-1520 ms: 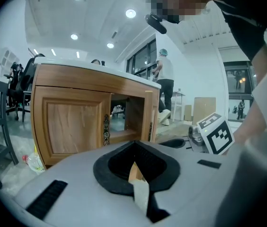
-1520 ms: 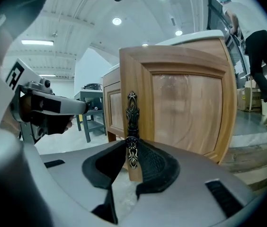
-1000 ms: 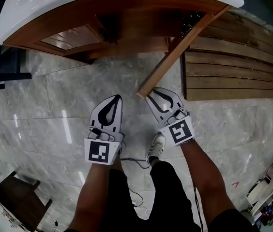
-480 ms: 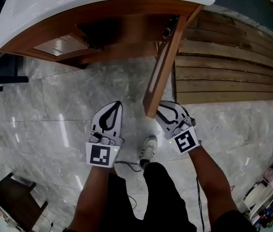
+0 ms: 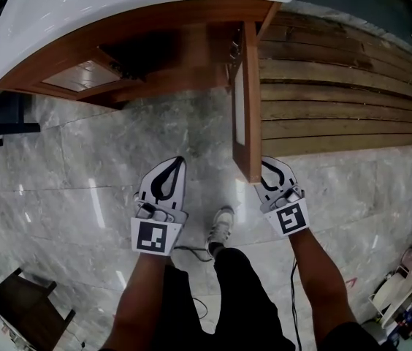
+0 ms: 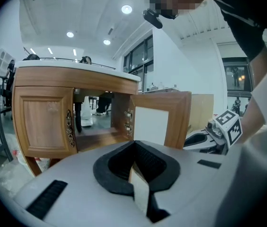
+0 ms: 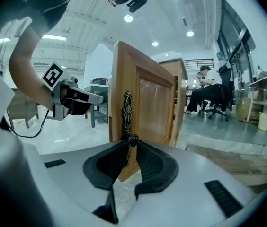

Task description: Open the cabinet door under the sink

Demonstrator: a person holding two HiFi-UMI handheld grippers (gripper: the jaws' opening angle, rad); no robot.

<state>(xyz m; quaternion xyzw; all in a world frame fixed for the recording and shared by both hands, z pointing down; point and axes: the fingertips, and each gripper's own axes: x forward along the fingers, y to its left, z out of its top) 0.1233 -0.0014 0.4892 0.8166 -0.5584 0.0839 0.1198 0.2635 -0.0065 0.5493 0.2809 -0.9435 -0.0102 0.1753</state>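
Under the white sink top (image 5: 118, 6) stands a wooden cabinet (image 5: 162, 28). Its right door (image 5: 248, 101) is swung wide, edge-on towards me, and the inside (image 5: 147, 50) is dark. My right gripper (image 5: 263, 164) is at the door's free edge. In the right gripper view its jaws are closing on the small round knob (image 7: 131, 140) of the ornate handle (image 7: 128, 110), which sits pinched between the tips. My left gripper (image 5: 176, 161) hovers over the floor left of the door, shut with nothing in it. The left door (image 6: 43, 122) stays closed.
Wooden floor boards (image 5: 337, 86) lie right of the open door, with grey marble floor (image 5: 82, 159) elsewhere. The person's shoe (image 5: 223, 225) and a thin cable (image 5: 191, 248) are between the grippers. A dark low table (image 5: 23, 306) stands at the lower left. People sit on chairs (image 7: 209, 91) far behind.
The right door has swung further open, from slanting left to pointing straight at me. The right gripper moved right and back with its edge. The left gripper shifted slightly.
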